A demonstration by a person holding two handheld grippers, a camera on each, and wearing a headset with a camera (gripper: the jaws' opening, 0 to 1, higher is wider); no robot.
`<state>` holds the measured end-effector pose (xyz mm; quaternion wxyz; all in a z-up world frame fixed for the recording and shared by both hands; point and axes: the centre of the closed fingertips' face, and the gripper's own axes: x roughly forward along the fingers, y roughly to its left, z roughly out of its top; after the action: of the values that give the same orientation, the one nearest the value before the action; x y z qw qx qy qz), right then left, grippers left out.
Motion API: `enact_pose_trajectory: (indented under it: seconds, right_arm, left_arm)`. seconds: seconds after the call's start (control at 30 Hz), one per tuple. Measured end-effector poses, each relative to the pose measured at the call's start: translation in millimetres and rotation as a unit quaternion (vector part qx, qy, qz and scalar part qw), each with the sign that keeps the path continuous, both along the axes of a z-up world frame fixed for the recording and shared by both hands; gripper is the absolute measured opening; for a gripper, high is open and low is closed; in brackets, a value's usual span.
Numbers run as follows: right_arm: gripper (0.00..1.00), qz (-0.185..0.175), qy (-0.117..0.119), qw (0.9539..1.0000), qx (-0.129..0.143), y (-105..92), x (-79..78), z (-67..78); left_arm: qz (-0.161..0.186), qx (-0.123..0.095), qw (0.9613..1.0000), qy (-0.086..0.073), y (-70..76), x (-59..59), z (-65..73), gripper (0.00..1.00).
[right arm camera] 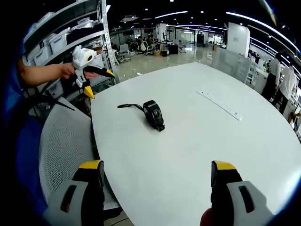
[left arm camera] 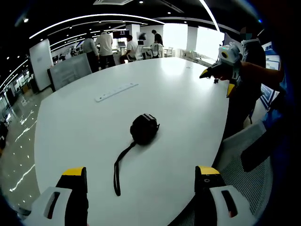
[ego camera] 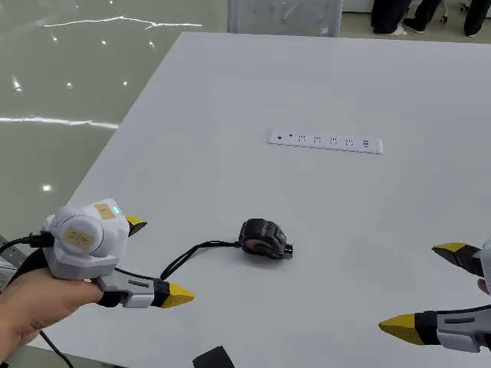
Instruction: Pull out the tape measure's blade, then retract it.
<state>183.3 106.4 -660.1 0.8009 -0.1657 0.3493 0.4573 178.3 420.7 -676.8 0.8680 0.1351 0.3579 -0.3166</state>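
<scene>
Two open tools — left tool [ego camera: 161, 259], right tool [ego camera: 414, 287] — flank the tape measure [ego camera: 265, 238] between them; a one-sided grab could skid it.

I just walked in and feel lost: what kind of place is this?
Probably an open-plan office or lab: a big white table with a power strip, storage shelves holding bins, and people standing about in the background.
</scene>
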Motion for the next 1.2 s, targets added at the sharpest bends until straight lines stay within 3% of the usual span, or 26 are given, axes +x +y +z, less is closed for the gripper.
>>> enact_pose_trajectory:
  seconds: [0.4,1.2]
  right_arm:
    - [0.88,0.028,0.000,0.9996,-0.010,16.7,11.0,-12.9]
    - [0.84,0.092,0.005,0.9952,-0.034,53.5,29.2,-41.3]
  left_arm:
    - [-0.015,-0.001,0.9999,-0.003,-7.3,17.3,-7.3,0.88]
    - [-0.047,0.006,0.9989,0.002,-23.7,39.3,-28.1,0.84]
